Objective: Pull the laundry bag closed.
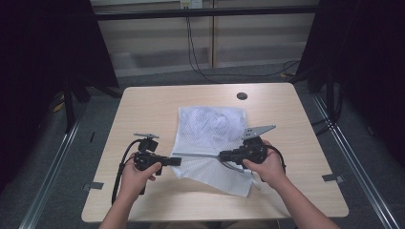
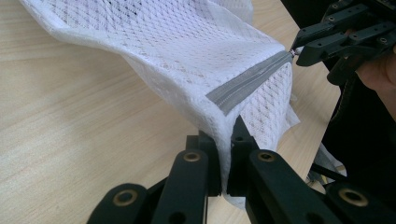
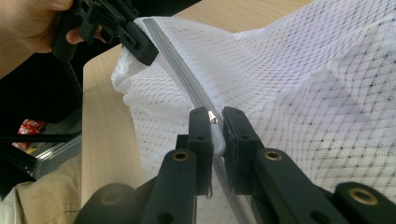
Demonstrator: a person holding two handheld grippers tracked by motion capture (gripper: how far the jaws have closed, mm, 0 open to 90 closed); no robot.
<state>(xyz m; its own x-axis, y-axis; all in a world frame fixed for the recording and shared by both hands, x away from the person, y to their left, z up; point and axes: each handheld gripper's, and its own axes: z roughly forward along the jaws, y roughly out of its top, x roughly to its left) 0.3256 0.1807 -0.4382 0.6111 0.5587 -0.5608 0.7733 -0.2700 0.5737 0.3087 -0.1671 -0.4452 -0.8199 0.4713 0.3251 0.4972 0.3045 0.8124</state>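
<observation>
1. The white mesh laundry bag [image 1: 210, 138] lies mid-surface on the pale wooden surface [image 1: 143, 102], its near edge lifted.
2. It looks light, soft and floppy; the grey zipper [image 2: 247, 81] is its firmest line, so the ends of that seam suit a grip.
3. The left tongs [image 2: 227, 154] are clamped on the bag's corner by the zipper's end.
4. The right tongs [image 3: 215, 126] pinch the small white zipper pull [image 3: 217, 140].
5. Both hands sit low, tongs pointing inward toward each other.

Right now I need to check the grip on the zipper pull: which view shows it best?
The right gripper view: the zipper pull sits pinched between that gripper's fingers. The left gripper view shows it far off, the high view too small to make out.
</observation>
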